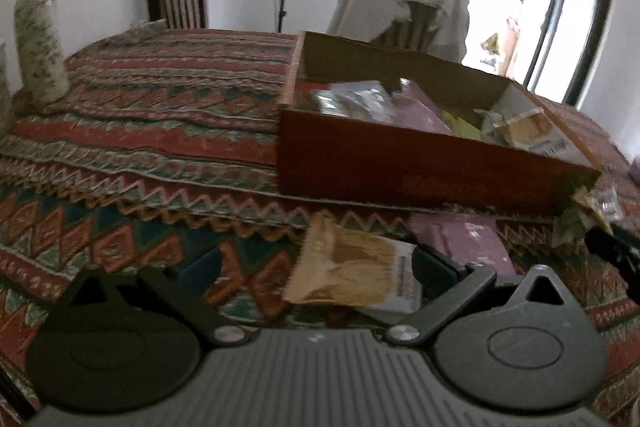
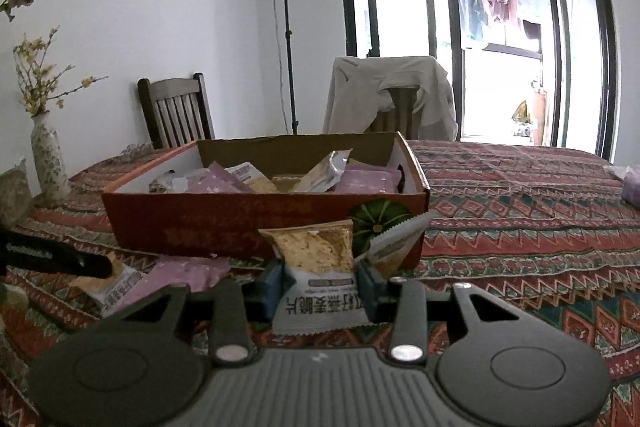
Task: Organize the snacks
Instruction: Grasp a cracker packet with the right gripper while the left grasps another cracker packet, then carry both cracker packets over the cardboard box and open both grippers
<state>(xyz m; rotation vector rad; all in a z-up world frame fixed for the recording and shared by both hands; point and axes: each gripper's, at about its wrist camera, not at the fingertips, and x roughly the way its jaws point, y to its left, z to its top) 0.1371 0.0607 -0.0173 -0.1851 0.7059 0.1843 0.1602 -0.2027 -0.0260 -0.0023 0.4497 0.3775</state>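
While a tan-and-white snack packet (image 2: 320, 273) stands upright, clamped at its lower half in the right gripper (image 2: 320, 291), the open red box (image 2: 224, 219) of packets sits just ahead of its jaws. The left gripper (image 1: 316, 273), jaws apart, hovers over a similar packet (image 1: 352, 277) lying flat on the patterned surface (image 1: 160, 115) before the box.

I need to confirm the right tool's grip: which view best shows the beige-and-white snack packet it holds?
The right wrist view: the beige-and-white snack packet stands centred, clamped between the right tool fingers, print readable. The left wrist view shows only crumpled packets at its right edge beside a dark tool part; I cannot tell whether this one is among them.
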